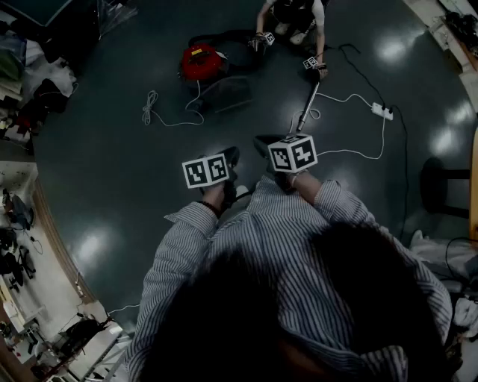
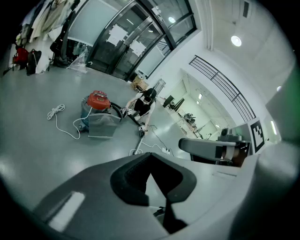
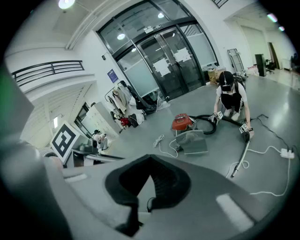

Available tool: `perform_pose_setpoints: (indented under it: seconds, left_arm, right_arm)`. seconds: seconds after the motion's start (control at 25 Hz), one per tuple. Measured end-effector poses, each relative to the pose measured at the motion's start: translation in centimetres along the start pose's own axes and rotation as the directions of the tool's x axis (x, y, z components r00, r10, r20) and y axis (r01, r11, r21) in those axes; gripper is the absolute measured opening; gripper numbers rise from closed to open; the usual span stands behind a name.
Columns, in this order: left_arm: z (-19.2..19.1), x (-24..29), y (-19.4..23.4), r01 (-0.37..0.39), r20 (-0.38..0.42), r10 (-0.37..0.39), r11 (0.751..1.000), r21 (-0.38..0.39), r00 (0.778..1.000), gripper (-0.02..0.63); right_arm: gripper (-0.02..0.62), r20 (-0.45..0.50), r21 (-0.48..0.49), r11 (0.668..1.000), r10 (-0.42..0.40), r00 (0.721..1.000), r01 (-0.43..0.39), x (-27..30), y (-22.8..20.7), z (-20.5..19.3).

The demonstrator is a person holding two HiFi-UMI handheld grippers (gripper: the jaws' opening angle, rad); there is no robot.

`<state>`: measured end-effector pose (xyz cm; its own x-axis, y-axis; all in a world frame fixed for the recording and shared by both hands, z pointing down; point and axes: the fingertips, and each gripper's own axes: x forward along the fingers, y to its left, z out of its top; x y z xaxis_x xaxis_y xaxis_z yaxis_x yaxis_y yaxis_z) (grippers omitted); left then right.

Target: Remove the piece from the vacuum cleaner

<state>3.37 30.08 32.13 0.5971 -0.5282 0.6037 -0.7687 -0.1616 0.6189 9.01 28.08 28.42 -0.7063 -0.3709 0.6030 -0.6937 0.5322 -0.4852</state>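
The red vacuum cleaner (image 1: 202, 61) (image 2: 98, 101) (image 3: 182, 123) stands on the floor several steps ahead, far from both my grippers. A black hose (image 1: 231, 41) runs from it, and a grey box-shaped piece (image 1: 224, 93) (image 3: 194, 140) leans against its front. Its wand (image 1: 308, 101) (image 3: 241, 157) lies on the floor to the right. Another person (image 1: 295, 15) (image 3: 229, 96) crouches behind it with marker-cube grippers at the hose and the wand. My left gripper (image 1: 224, 166) (image 2: 157, 183) and right gripper (image 1: 275, 149) (image 3: 145, 187) are held side by side at my chest, both shut and empty.
A white cord (image 1: 160, 112) lies coiled left of the vacuum. A second cable runs to a power strip (image 1: 382, 112) (image 3: 287, 153) at the right. A dark stool (image 1: 441, 183) stands on the right, and cluttered benches (image 1: 19, 246) line the left. Glass doors (image 3: 173, 56) close the far end.
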Motion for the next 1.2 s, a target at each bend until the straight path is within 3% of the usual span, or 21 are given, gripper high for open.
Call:
perform_pose_setpoints:
  seconds: [0.56, 1.2]
  left_arm:
    - [-0.1, 0.9, 0.0, -0.004, -0.018, 0.004, 1.0, 0.005, 1.0, 0.006]
    - [0.1, 2.0, -0.4, -0.028, -0.004, 0.027, 1.0, -0.013, 1.0, 0.006]
  right_arm:
    - [0.0, -0.021, -0.007, 1.0, 0.003, 1.0, -0.003, 0.1, -0.6, -0.3]
    - [0.0, -0.037, -0.005, 0.998, 0.063, 0.997, -0.064, 0.3, -1.0, 0.1]
